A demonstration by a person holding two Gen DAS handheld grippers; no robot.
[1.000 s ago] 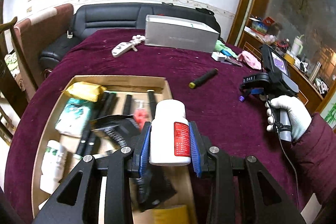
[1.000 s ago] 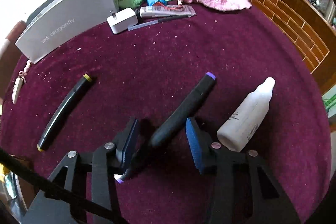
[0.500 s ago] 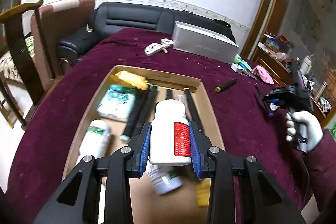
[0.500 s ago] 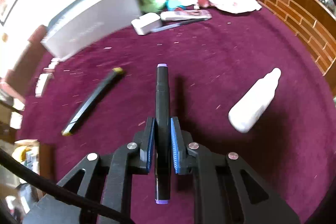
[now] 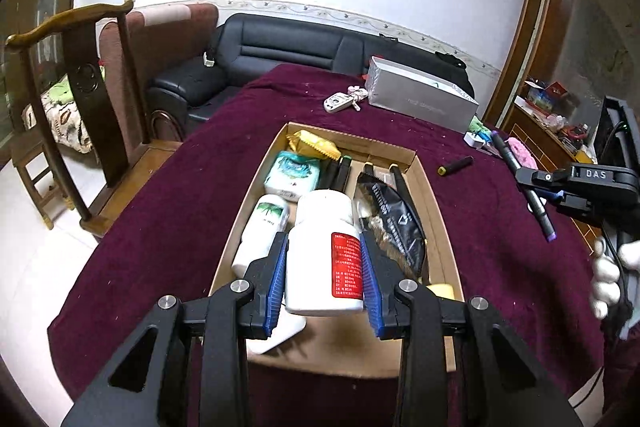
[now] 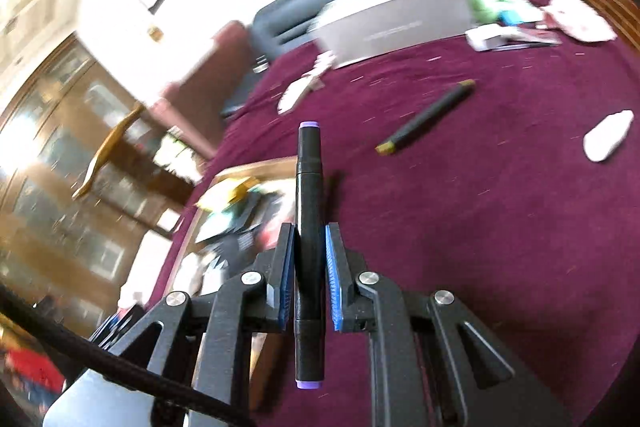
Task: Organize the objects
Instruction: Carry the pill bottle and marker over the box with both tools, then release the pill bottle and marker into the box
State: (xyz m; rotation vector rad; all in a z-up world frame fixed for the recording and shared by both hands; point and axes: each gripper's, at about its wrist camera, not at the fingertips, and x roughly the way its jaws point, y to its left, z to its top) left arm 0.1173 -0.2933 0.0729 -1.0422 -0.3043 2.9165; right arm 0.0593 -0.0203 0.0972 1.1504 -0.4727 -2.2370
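Meanwhile, a bottle (image 5: 324,255) is pinched by the left gripper (image 5: 323,267) over the half-filled box (image 5: 434,203) at frame centre; a marker (image 6: 309,227) is clamped in the right gripper (image 6: 310,267). Another marker (image 6: 426,117) is left on the cloth, upper right.

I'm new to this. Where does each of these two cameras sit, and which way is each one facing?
Left wrist: on the left gripper, looking along its fingers at the white bottle they clamp, over the cardboard box; a gloved hand shows at right.
Right wrist: on the right gripper, looking over the purple-capped marker it grips; its fingers show.
Shared: the box, the yellow-capped marker, the silver box.
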